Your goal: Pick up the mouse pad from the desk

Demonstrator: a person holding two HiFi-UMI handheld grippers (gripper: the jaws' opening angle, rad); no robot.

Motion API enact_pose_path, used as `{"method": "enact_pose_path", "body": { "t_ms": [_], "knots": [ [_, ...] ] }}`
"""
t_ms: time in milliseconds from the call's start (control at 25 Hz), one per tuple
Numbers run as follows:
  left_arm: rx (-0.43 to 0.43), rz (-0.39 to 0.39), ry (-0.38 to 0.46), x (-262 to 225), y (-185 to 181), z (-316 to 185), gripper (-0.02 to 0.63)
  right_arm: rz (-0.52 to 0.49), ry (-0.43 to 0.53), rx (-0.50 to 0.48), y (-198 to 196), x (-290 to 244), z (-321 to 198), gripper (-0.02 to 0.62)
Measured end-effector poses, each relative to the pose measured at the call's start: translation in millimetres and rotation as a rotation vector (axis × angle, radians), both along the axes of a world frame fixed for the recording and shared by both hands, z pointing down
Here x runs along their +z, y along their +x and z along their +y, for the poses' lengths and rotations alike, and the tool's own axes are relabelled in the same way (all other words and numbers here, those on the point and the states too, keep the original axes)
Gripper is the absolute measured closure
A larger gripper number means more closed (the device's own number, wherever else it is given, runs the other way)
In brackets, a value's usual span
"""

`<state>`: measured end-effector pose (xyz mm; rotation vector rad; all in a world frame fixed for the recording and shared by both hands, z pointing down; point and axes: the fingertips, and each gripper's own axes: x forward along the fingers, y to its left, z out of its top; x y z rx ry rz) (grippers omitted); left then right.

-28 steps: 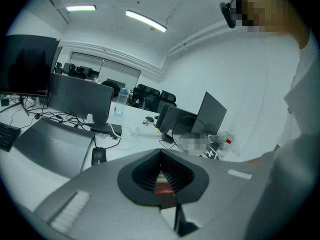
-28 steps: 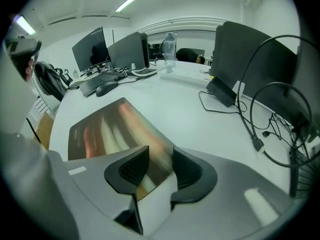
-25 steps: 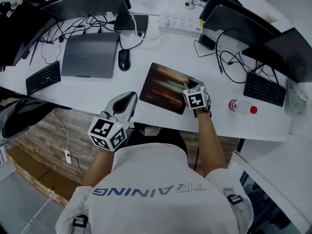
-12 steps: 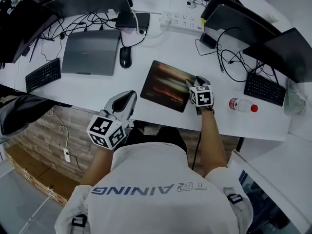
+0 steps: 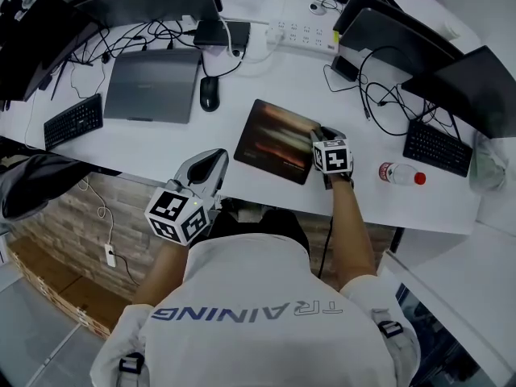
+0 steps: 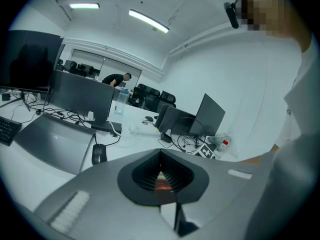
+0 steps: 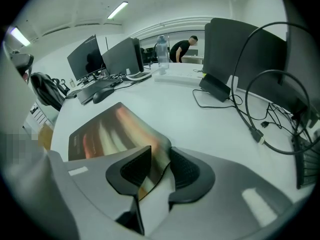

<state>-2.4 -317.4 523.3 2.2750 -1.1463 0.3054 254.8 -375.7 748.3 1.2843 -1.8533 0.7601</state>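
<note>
The person's left gripper hovered at the near edge of the white desk. Its jaws were together at the tips and held nothing, as the left gripper view showed. Ahead of it and to its left lay a closed grey laptop, with a black keyboard farther left again. A black mouse sat almost straight ahead of that gripper, just beside the laptop. The mouse pad, dark with a blurred orange print, lay on the desk to the left gripper's right, its far corner pointing toward a white power strip.

The right gripper was down at the mouse pad's right-hand edge, its marker cube facing up. In the right gripper view its jaws were closing, with that edge of the mouse pad curled up off the desk between them. A gap showed beside the right-hand pad, and most of the mat stretched away flat ahead and to the gripper's left. A clear bottle with a red cap lay on its side near the right gripper, on its right. A second black keyboard sat beyond the bottle.
</note>
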Motion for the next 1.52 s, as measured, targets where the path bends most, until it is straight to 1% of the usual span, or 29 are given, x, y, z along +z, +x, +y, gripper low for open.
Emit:
{"method": "enact_pose_path", "body": {
  "t_ms": [120,160,200,280,320,480,720,880,1040,1240,1520],
  "knots": [
    [-0.009,-0.002,0.0,1,-3,2,0.606,0.01,0.007,0.002,-5,0,1,0.484],
    [-0.012,-0.002,0.0,1,-4,3,0.606,0.019,0.011,-0.001,-8,0,2,0.504],
    [-0.015,-0.001,0.001,0,-5,4,0.606,0.032,0.018,-0.005,-10,-1,3,0.543],
    [-0.02,0.001,0.007,-3,-7,4,0.606,0.055,0.04,-0.008,-13,-5,5,0.546],
    [-0.022,0.003,0.01,-4,-9,5,0.606,0.049,0.05,-0.004,-15,-9,7,0.546],
    [-0.025,0.017,0.038,-14,-13,6,0.606,-0.026,0.102,-0.005,-25,-35,16,0.551],
    [-0.015,0.054,0.113,-37,-15,-2,0.606,-0.123,0.228,-0.02,-50,-101,25,0.553],
    [0.004,0.069,0.165,-56,-17,-5,0.606,-0.141,0.312,-0.039,-69,-148,34,0.552],
    [0.02,0.082,0.224,-77,-21,-13,0.606,-0.153,0.415,-0.039,-78,-199,35,0.553],
    [0.036,0.084,0.301,-102,-24,-25,0.606,-0.168,0.557,-0.003,-75,-268,35,0.554],
    [0.086,0.095,0.408,-145,-16,-32,0.606,-0.153,0.74,0.071,-54,-361,41,0.554]
  ]
}}
